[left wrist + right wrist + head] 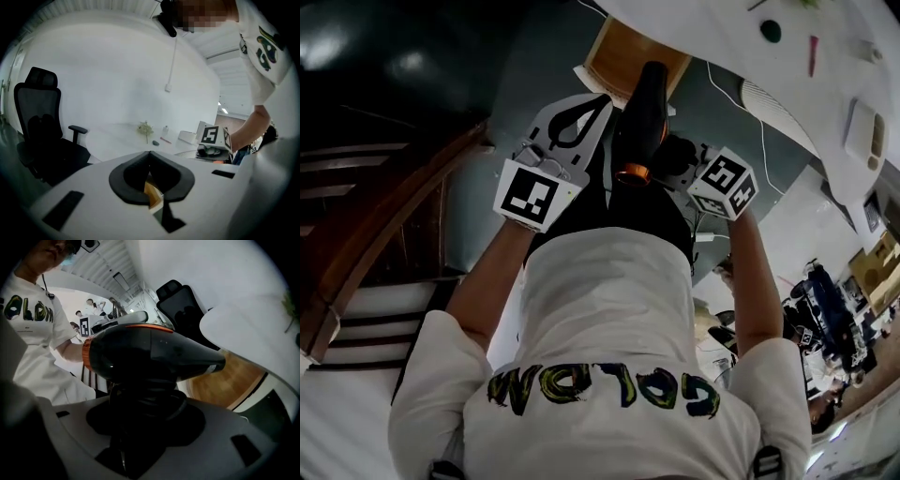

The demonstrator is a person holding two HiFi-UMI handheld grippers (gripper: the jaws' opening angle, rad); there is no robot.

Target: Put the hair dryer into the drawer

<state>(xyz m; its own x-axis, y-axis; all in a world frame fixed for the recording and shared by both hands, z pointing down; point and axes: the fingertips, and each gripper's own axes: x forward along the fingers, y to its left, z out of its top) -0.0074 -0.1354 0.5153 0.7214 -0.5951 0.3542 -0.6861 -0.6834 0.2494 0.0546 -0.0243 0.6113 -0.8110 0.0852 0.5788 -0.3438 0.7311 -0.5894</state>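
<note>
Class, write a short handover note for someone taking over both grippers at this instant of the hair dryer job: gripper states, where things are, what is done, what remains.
Left gripper: shut, nothing in it.
Right gripper: shut on the hair dryer by its handle, nozzle toward the drawer.
Drawer: open, wooden inside, under the white table.
Done: hair dryer in hand, held in the air short of the open drawer.
Left: lay it in the drawer and let go.

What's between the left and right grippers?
The hair dryer, clamped in the right gripper; the left gripper sits beside it. Seen in the head view.
</note>
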